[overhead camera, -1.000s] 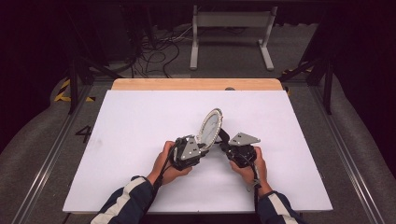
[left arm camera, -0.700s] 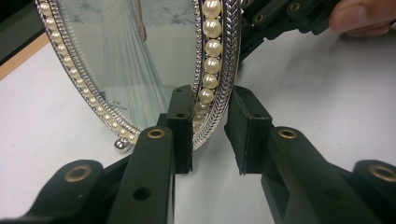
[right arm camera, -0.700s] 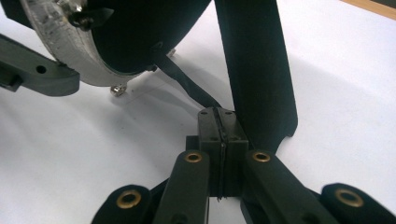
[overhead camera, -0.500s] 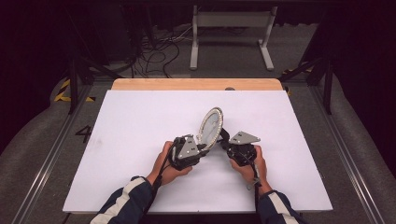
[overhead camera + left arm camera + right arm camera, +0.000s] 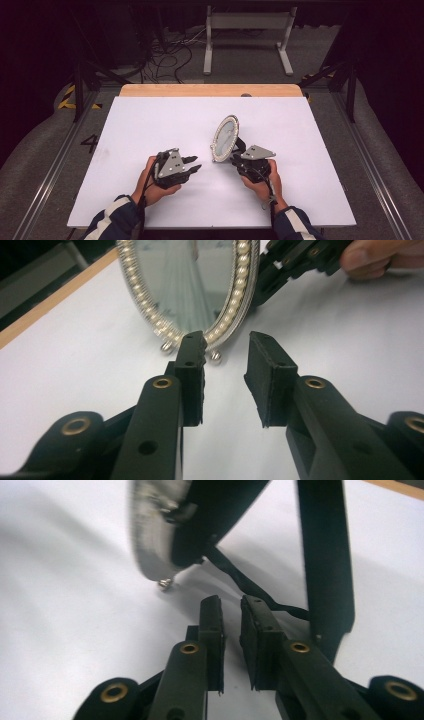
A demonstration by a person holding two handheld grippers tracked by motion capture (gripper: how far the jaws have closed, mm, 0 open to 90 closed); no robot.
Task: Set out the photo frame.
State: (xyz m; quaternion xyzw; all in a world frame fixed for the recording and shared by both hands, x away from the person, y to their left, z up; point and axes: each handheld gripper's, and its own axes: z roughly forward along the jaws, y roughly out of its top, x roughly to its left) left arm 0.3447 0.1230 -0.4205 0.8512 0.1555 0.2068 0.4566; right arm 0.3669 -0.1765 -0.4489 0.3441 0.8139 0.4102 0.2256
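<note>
The left tongs have been drawn back leftward, parted and empty. The mirror is left standing mid-worktop; it could be toppled if nudged by the nearly closed, empty right tongs behind it.

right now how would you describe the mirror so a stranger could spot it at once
Look at the white table top, right of its middle, just ahead of the right hand-held gripper. There an oval mirror stands upright on small ball feet. A rim of pearl-like beads around the glass sets it apart from the black grippers beside it.
</note>
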